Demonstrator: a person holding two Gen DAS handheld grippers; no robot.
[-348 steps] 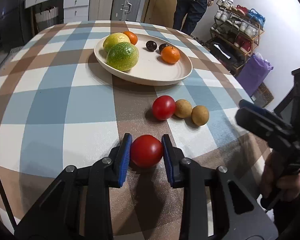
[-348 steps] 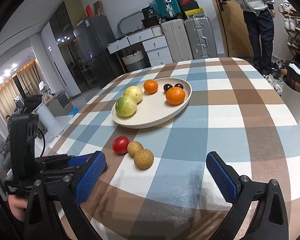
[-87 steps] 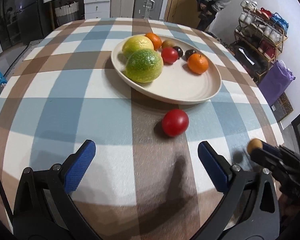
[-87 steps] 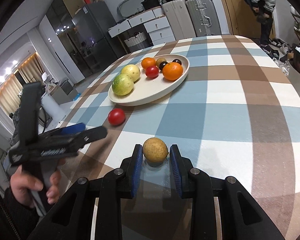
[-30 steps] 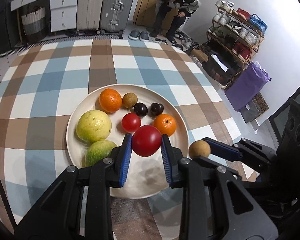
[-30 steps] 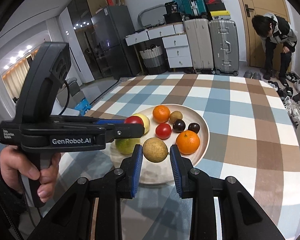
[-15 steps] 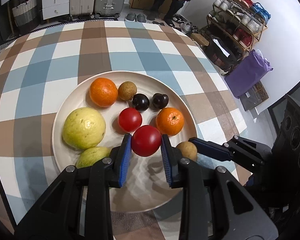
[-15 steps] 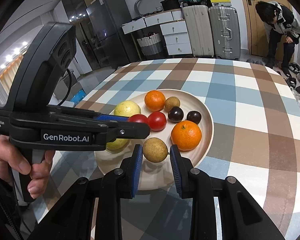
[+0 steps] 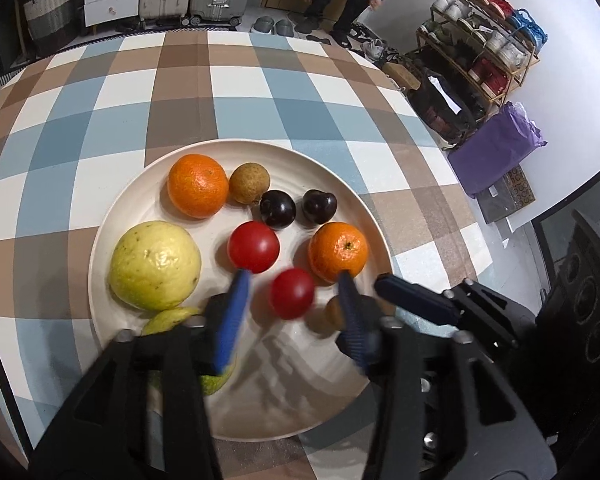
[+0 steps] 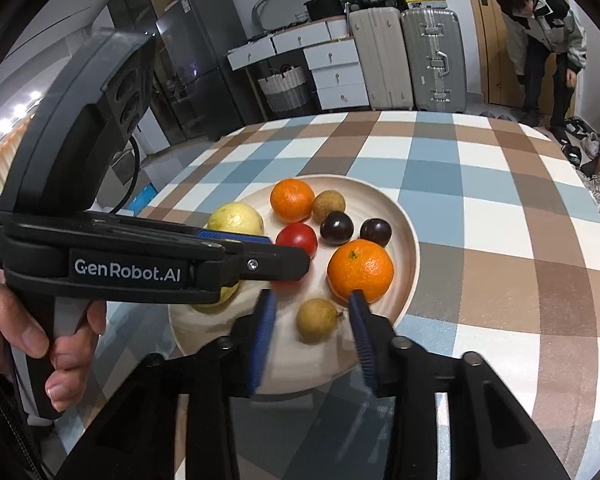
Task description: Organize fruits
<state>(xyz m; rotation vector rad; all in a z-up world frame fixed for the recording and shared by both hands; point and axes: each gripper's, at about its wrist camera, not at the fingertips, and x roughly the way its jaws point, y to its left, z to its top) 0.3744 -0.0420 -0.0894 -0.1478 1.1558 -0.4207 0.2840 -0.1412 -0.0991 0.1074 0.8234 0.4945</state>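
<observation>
The cream plate (image 9: 136, 200) (image 10: 410, 240) on the checked table holds several fruits. My left gripper (image 9: 294, 300) is open over the plate's near part. A red tomato (image 9: 292, 293) sits free between its blurred blue pads. My right gripper (image 10: 310, 318) is open too. A brown round fruit (image 10: 317, 319) lies loose between its pads on the plate; in the left wrist view it is half hidden behind my left finger (image 9: 333, 312). A second tomato (image 9: 253, 246) (image 10: 297, 239), two oranges (image 9: 198, 185) (image 9: 338, 252) and two dark plums (image 9: 278, 209) (image 9: 319, 206) lie further in.
A yellow-green guava (image 9: 154, 265) and a green one (image 9: 172, 316) lie at the plate's left. Another brown fruit (image 9: 249, 177) sits beside the far orange. A person (image 10: 540, 36) stands by the door behind the table. Suitcases (image 10: 404, 60) and a shoe rack (image 9: 484, 56) stand around.
Both grippers have opened and let go of their fruit onto the plate: the left released the red tomato, the right the brown fruit. Both have come closer to the plate.
</observation>
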